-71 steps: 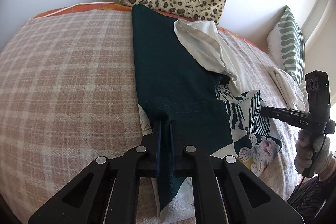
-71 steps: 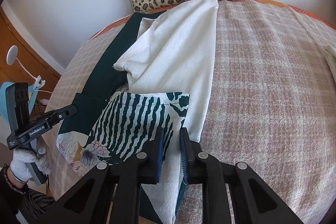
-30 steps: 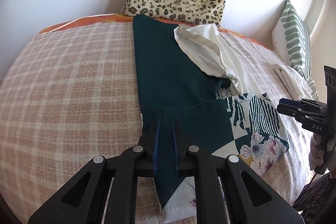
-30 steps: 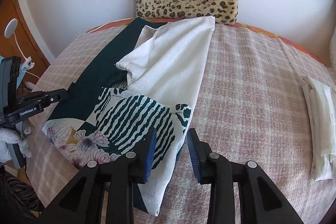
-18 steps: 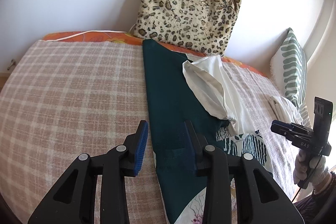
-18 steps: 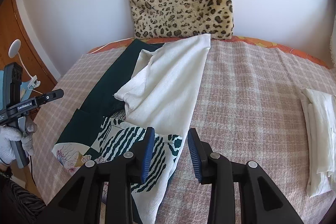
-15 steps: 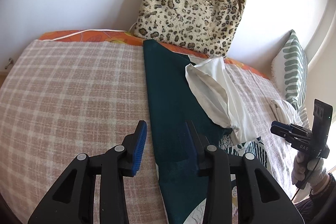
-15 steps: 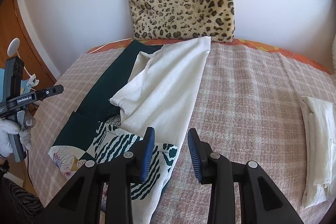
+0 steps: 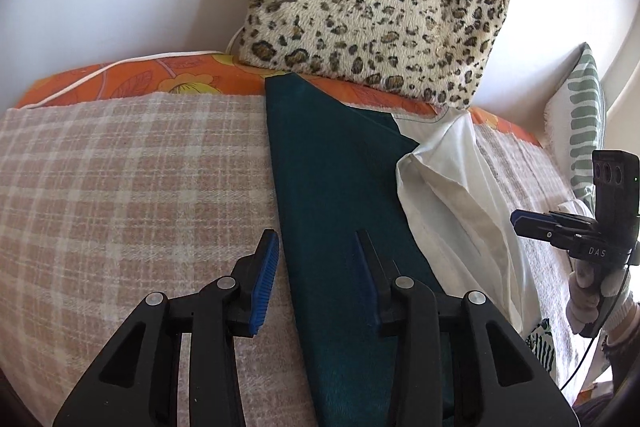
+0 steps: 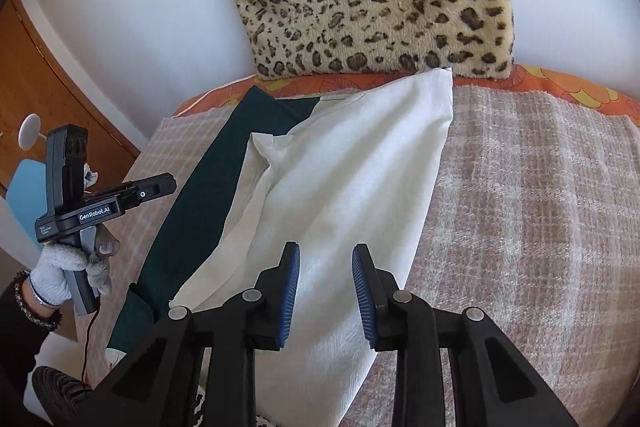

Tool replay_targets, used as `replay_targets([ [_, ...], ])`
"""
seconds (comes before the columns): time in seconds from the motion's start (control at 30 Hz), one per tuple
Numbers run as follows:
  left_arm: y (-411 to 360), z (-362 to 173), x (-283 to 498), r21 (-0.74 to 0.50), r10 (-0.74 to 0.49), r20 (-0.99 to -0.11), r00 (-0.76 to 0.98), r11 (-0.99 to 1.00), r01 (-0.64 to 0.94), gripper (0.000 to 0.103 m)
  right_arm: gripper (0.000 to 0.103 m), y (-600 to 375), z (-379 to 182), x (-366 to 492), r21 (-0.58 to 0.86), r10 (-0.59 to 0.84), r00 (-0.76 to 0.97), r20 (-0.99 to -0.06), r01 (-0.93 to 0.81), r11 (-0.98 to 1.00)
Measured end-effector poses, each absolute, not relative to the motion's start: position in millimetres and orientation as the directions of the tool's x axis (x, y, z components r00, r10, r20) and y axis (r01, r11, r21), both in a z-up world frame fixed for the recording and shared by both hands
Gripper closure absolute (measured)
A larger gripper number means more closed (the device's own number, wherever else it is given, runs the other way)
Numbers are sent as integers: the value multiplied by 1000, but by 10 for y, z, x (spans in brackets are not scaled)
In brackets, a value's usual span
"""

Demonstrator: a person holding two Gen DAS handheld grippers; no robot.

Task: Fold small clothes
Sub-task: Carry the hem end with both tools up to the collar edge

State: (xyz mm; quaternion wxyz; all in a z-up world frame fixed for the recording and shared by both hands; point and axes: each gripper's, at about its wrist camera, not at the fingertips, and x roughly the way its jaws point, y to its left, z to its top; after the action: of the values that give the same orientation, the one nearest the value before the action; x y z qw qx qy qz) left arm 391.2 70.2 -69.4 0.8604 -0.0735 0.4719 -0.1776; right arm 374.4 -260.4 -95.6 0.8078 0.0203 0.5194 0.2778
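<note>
Left wrist view: left gripper (image 9: 316,267) has let go — a second ago its jaws were pinched on the near hem of the dark green garment (image 9: 336,179), now they stand partly apart with nothing held, straddling the garment's left edge above the plaid blanket (image 9: 120,195). It has travelled up the cloth toward the leopard-print cushion (image 9: 376,3); the floral printed end that filled the lower view earlier is now only a sliver at the bottom right. Right gripper (image 9: 520,219) shows at the right edge, in a gloved hand (image 9: 592,291), over the white garment (image 9: 452,195).

Right wrist view: right gripper (image 10: 326,281), jaws apart with nothing between them — they have just been closing a little — hovers over the white garment (image 10: 344,167), which lies across the dark green garment (image 10: 208,187). The far white corner reaches the orange sheet (image 10: 560,87) under the cushion. Left gripper (image 10: 160,187) hangs level with it at the left.

Reading: near end released, both tools now heading for the far end — likely the next fold's pickup. Garment lies lengthwise on the bed, fold not finished.
</note>
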Motion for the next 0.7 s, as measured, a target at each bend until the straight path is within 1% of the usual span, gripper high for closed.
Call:
replay_targets([
  [0.13,671,-849,4185,-277,-366,-794,485,929,247,67,75,-2560,-1086,4096,297,442,306,-843,-421,857],
  [0.2,679,-881,4308,-285,-373,-783,498,926,246,66,75,-2546,-1130,4278,249,396,327,-858,-409,878],
  [0.23,687,-888,4381,-290,-376,-779,501,925,244,61,75,-2560,-1144,4379,230,375,343,-861,-396,889],
  [0.27,700,-893,4446,-297,-382,-774,505,923,244,59,75,-2581,-1155,4480,215,357,358,-863,-378,900],
  [0.33,718,-907,4574,-294,-377,-767,519,926,238,57,74,-2635,-1167,4669,188,322,390,-863,-344,920],
  [0.47,733,-939,4799,-294,-376,-755,537,926,235,55,74,-2664,-1207,4963,102,238,441,-865,-310,945],
  [0.53,724,-943,4898,-299,-381,-751,538,924,237,54,70,-2656,-1213,5044,76,217,458,-862,-306,949],
  [0.6,734,-951,4979,-312,-392,-745,539,920,238,53,66,-2648,-1223,5113,86,229,456,-860,-312,946],
  [0.7,754,-959,5090,-348,-423,-735,530,906,240,49,58,-2651,-1234,5184,115,262,449,-854,-328,938],
])
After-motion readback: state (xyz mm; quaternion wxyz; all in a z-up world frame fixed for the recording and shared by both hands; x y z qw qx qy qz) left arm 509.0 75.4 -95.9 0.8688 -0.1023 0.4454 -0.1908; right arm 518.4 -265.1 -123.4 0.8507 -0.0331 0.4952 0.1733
